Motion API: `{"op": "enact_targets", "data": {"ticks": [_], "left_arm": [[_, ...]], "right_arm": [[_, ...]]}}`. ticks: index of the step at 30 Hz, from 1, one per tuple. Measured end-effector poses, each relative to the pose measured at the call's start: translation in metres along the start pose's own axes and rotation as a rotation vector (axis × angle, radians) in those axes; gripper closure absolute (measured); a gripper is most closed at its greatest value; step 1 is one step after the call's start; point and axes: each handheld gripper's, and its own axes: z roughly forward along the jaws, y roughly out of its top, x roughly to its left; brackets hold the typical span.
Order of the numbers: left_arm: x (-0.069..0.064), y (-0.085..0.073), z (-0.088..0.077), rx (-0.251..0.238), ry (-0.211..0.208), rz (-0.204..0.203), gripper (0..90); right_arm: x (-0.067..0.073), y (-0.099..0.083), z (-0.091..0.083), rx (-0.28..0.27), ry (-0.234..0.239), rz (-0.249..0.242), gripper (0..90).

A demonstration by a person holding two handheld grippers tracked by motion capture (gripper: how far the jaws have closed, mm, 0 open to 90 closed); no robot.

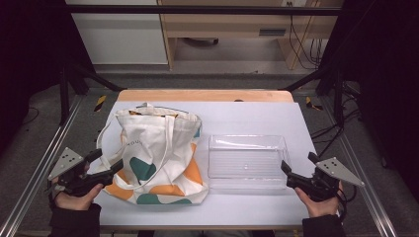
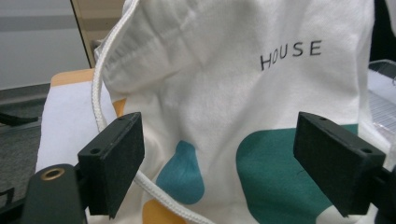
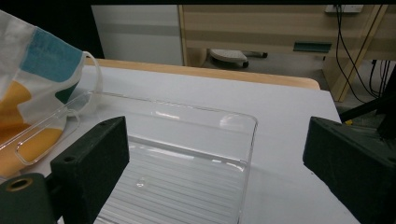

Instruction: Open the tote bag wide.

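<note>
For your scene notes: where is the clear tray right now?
In the high view, the clear tray sits on the table's right half, just right of the tote bag, with the open right gripper at its near right corner.

Beyond the claws, a light wooden desk (image 1: 232,19) is seen against the far wall, flanked by a white cabinet (image 1: 118,34). Black cables (image 1: 304,44) hang over grey floor (image 1: 207,79).

matt cloth tote bag (image 1: 158,158) — glossy clear plastic tray (image 1: 247,163)
</note>
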Motion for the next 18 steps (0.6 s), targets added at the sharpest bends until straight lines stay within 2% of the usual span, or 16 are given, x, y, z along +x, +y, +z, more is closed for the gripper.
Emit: {"op": "enact_targets", "data": {"ticks": [12, 18], "left_arm": [[-0.004, 0.007, 0.000, -0.018, -0.010, 0.008, 18.0], [-0.006, 0.010, 0.002, -0.013, -0.014, 0.013, 21.0]], "right_arm": [[0.005, 0.002, 0.001, 0.018, -0.006, 0.020, 10.6], [0.013, 0.004, 0.002, 0.026, 0.024, 0.025, 12.1]]}}
